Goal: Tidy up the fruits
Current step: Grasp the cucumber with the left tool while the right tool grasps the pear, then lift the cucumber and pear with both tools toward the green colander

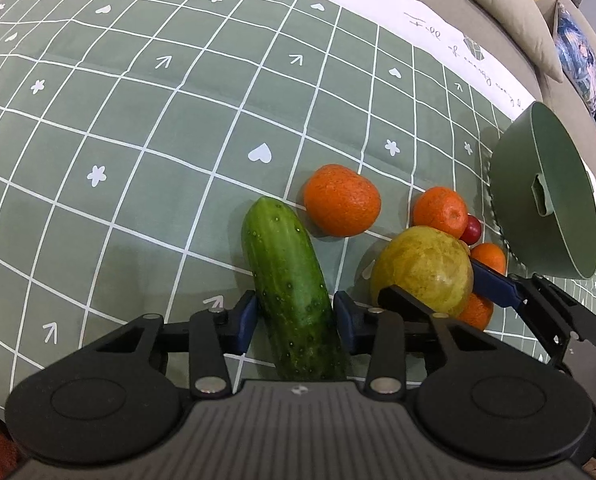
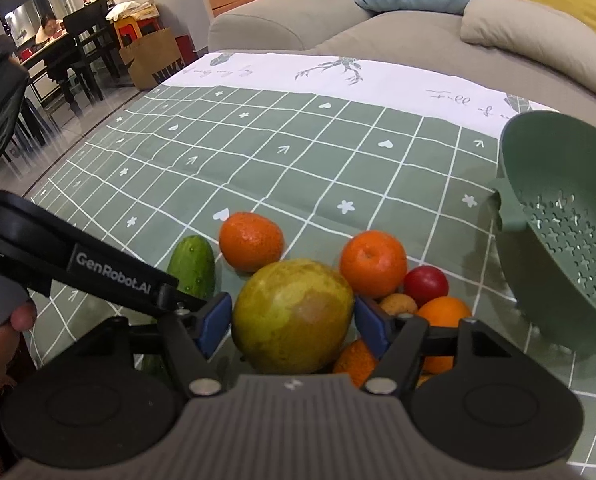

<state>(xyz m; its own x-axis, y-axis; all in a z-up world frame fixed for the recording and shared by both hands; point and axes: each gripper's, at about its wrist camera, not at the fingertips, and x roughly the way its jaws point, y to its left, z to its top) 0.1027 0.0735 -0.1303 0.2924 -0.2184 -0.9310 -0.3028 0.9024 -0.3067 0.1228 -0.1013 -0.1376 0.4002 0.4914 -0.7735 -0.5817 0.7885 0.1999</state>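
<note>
A green cucumber [image 1: 292,292] lies on the green checked cloth between the fingers of my left gripper [image 1: 296,318]; small gaps show on both sides, so the gripper is open around it. It also shows in the right wrist view [image 2: 192,266]. My right gripper [image 2: 294,322] has its blue pads against both sides of a large yellow-green fruit [image 2: 294,316], seen too in the left wrist view [image 1: 423,266]. Several oranges [image 2: 252,240] [image 2: 373,262], a red fruit [image 2: 425,284] and a small tan fruit [image 2: 397,304] lie around it.
A green colander bowl [image 2: 557,216] sits tilted at the right on the cloth [image 2: 258,152]; it also shows in the left wrist view [image 1: 545,196]. A beige sofa with cushions [image 2: 417,12] stands behind. A dining area with a person is far left.
</note>
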